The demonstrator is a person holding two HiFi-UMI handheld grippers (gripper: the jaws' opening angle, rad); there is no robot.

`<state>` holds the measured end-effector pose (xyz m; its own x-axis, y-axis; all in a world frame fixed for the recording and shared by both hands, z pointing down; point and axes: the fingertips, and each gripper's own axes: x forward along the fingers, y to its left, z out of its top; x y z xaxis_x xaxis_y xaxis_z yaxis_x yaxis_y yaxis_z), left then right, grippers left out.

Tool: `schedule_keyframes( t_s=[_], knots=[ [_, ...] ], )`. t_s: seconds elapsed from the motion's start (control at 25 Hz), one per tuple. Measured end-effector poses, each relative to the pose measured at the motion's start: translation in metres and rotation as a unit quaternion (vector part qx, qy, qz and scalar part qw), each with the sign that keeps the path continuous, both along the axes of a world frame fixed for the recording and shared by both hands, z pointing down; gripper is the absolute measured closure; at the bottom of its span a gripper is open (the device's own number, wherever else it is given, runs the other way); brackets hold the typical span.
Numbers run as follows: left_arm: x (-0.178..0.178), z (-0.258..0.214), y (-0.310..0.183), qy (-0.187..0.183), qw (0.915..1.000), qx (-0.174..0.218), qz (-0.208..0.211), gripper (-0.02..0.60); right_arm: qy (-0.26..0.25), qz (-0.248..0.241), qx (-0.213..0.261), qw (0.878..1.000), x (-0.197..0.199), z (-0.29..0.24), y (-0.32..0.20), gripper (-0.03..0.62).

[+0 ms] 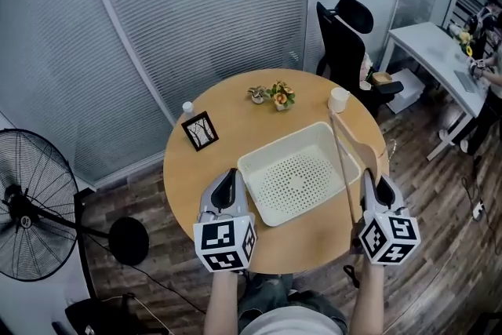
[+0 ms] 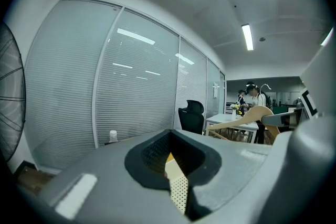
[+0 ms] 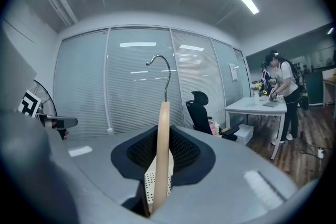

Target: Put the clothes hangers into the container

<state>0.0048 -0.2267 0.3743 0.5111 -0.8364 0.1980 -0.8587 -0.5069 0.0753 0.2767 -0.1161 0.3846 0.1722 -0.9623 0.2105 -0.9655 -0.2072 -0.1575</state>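
A white perforated container [image 1: 252, 159] sits in the middle of the round wooden table [image 1: 188, 169]. My right gripper [image 1: 375, 186] hovers by the container's right side, shut on a wooden clothes hanger [image 1: 343, 161]. In the right gripper view the hanger [image 3: 163, 155] stands edge-on between the pads, its metal hook [image 3: 160, 68] pointing up. My left gripper [image 1: 227, 183] is at the container's left edge, its fingers drawn together with nothing in them. The left gripper view shows the hanger [image 2: 252, 113] off to the right, and a strip of the container [image 2: 179, 194] under the jaws.
At the table's far side stand a small picture frame [image 1: 200, 130], a bottle [image 1: 187, 108], little flower pots [image 1: 280, 96] and a white cup [image 1: 338, 99]. A fan [image 1: 27, 204] stands on the left floor. A black office chair [image 1: 345, 43] and a white desk [image 1: 431, 51] are behind.
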Motion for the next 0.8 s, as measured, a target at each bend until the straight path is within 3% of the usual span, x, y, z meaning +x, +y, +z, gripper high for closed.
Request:
schedule_keyframes(
  t_s=[0.8],
  knots=[
    [-0.002,0.020,-0.075,-0.011,0.9994,-0.018,0.026,0.580,0.013,-0.009,-0.020,1.000,-0.008,0.012,-0.072,0.510]
  ],
)
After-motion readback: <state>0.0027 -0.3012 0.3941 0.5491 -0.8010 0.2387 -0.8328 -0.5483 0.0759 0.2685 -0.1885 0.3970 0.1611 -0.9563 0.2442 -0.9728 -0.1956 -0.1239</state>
